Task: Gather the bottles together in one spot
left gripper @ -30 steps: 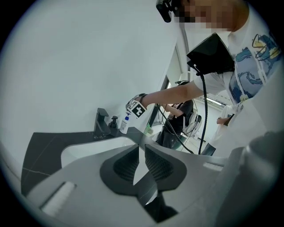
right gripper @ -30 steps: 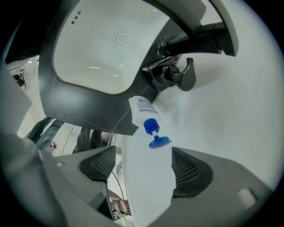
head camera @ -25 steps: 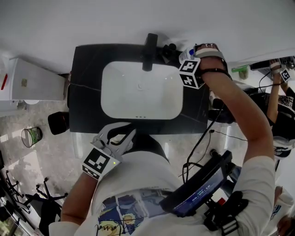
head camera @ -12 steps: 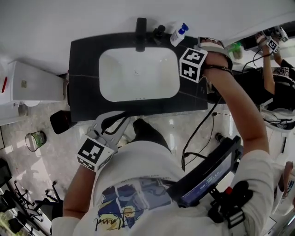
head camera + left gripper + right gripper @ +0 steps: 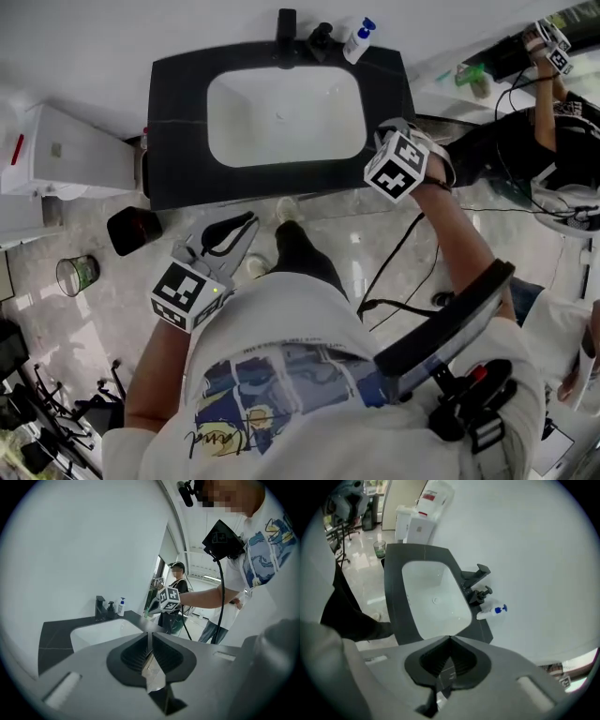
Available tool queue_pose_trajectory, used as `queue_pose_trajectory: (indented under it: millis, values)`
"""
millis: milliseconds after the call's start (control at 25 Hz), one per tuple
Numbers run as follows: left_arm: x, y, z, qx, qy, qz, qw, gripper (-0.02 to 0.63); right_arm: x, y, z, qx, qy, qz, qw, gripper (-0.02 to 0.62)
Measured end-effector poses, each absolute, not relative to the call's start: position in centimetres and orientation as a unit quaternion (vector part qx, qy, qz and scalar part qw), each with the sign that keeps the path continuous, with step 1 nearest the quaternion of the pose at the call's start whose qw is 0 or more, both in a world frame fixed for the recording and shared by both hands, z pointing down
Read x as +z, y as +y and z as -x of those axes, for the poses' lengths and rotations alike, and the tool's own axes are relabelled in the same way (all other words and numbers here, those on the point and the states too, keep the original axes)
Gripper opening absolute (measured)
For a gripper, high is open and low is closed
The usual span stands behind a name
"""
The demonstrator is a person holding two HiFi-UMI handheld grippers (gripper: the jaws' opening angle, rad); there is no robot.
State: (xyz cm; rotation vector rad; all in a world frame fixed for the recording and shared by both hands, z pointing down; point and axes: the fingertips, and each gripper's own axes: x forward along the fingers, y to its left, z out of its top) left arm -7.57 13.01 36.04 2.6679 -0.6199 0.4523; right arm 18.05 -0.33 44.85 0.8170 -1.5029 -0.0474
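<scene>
Right hand-held gripper [image 5: 450, 640] backed off from tap [image 5: 286, 28], jaws just snapped together empty | left hand-held gripper [image 5: 149, 638] together too, nothing in it | bottle [image 5: 357, 40] left beside tap, my gathering spot I reckon

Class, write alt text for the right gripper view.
The right gripper, its jaws just closed on nothing, points at a black countertop with a white rectangular basin. A white blue-topped pump bottle stands near the black tap.
</scene>
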Motion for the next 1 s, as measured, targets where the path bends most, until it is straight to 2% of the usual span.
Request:
queue_pose_trajectory:
  millis: [280, 480, 760, 1000]
  values:
    - [36.2, 17.5, 9.1, 0.163, -0.227, -0.945, 0.173, 0.003, 45.5, 8.6, -13.8, 0.022, -0.722, -0.425, 0.545, 0.000]
    - [36.2, 19.9, 9.7, 0.159, -0.223, -0.946, 0.174, 0.003, 44.2, 14.7, -10.7, 0.084, -0.762, -0.476, 0.431, 0.000]
    - [36.7, 21.5, 10.0, 0.165, -0.217, -0.945, 0.182, 0.002, 42.0, 18.8, -7.0, 0.109, -0.791, -0.510, 0.320, 0.000]
    - [36.8, 21.9, 8.1, 0.166, -0.195, -0.950, 0.178, 0.002, 39.5, 19.6, -5.6, 0.088, -0.806, -0.519, 0.270, -0.002]
